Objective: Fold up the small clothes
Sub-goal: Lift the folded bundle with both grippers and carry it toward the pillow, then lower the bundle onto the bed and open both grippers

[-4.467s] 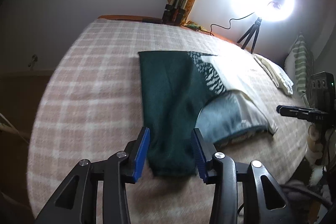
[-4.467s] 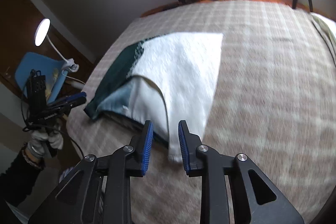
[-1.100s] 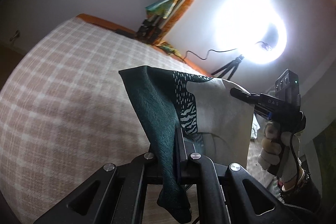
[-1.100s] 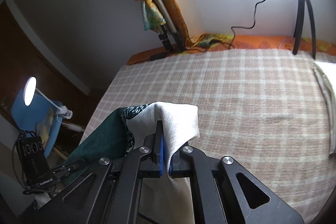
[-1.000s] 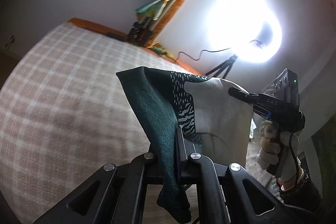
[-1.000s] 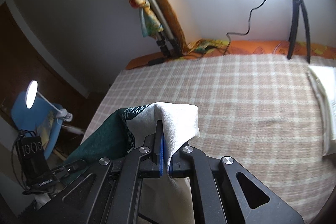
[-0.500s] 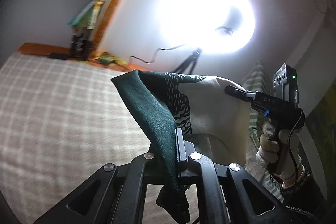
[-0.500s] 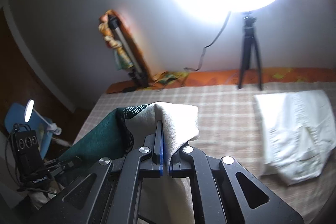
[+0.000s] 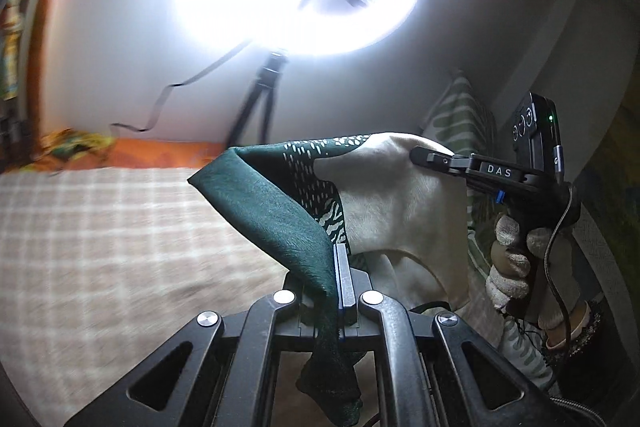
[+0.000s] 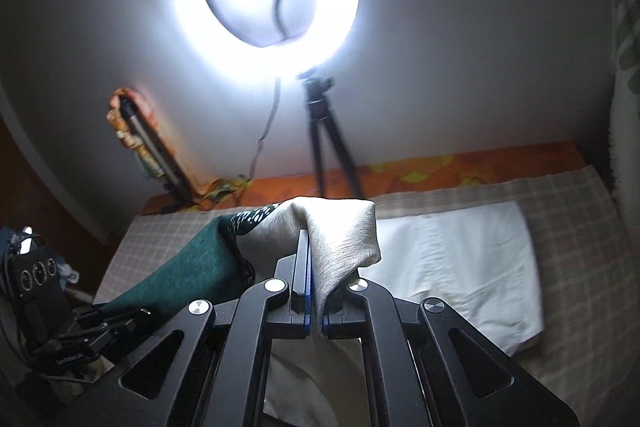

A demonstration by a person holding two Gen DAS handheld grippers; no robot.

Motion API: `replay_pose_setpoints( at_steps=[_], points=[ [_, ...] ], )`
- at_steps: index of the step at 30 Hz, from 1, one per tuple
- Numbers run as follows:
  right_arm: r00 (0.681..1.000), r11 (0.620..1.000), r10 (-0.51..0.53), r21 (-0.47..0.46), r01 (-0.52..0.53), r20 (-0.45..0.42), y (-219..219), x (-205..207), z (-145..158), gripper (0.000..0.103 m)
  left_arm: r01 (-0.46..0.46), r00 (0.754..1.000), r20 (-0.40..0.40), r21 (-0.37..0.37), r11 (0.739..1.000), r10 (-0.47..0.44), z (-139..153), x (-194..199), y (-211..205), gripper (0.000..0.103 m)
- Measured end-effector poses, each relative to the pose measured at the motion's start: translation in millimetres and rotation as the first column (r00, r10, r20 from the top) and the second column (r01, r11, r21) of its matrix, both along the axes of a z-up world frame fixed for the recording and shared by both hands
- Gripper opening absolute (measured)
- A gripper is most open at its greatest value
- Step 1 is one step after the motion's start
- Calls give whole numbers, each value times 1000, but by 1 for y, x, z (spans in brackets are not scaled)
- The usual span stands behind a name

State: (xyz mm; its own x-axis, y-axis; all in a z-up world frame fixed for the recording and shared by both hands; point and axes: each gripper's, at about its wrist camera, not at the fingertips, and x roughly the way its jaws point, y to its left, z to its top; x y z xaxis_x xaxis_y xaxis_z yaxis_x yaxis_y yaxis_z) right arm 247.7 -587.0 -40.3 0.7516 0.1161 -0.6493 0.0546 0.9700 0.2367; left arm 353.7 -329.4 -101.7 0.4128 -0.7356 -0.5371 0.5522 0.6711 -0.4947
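A small garment, dark green on one side and cream on the other with a zebra-like band between, hangs in the air above the bed. My left gripper [image 9: 336, 259] is shut on its green end [image 9: 276, 203]. My right gripper [image 10: 314, 255] is shut on its cream end [image 10: 344, 235]; it also shows in the left wrist view [image 9: 420, 151]. The garment [image 10: 192, 275] stretches between the two grippers, and its lower part hangs hidden behind the gripper bodies.
A checked beige bedcover [image 9: 100, 227] lies below. A folded white garment [image 10: 452, 259] rests on the bed to the right. A bright ring light on a tripod [image 10: 328, 147] stands at the far edge by the wall. A second tripod [image 10: 148, 143] leans at the back left.
Both grippers closed on the garment's ends and lifted it off the bed. Since then they have swung right and tilted up, so the ring light and the white garment have come into view.
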Motion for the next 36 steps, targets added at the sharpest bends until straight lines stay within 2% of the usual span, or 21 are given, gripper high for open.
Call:
replay_pose_setpoints(
  at_steps=[7, 13, 17, 23, 25, 27, 29, 31, 33, 36],
  points=[
    [998, 999, -50, 2, 50, 31, -69, -2, 1, 2, 46, 999, 8, 16, 999, -46, -16, 25, -77, 2],
    [997, 997, -71, 34, 70, 25, -113, 8, -19, 2, 57, 998, 34, 73, 996, -59, -34, 37, -121, 2],
    [998, 997, -62, 40, 62, -3, -130, 20, -41, 2, 63, 998, 22, 110, 992, -66, -48, 39, -137, 1],
    [995, 997, -66, 32, 68, -70, -149, 33, -64, 4, 78, 997, 14, 153, 985, -81, -60, 37, -140, 3],
    [992, 996, -89, -1, 90, -88, -152, 35, -66, 8, 77, 997, 15, 170, 982, -81, -60, 35, -138, 13],
    [987, 993, -120, -30, 118, -110, -158, 38, -68, 10, 74, 997, 16, 180, 981, -78, -60, 31, -135, 29],
    [982, 987, -155, -60, 149, -112, -163, 35, -67, 19, 62, 998, 21, 196, 979, -67, -58, 28, -131, 39],
    [977, 982, -182, -77, 175, -108, -167, 32, -64, 49, 55, 998, 24, 201, 978, -61, -56, 26, -125, 52],
    [976, 978, -199, -84, 191, -92, -167, 28, -60, 57, 45, 998, 28, 214, 976, -52, -55, 24, -120, 73],
    [974, 975, -211, -89, 204, -79, -166, 22, -52, 59, 33, 998, 38, 222, 974, -42, -53, 20, -112, 76]
  ],
)
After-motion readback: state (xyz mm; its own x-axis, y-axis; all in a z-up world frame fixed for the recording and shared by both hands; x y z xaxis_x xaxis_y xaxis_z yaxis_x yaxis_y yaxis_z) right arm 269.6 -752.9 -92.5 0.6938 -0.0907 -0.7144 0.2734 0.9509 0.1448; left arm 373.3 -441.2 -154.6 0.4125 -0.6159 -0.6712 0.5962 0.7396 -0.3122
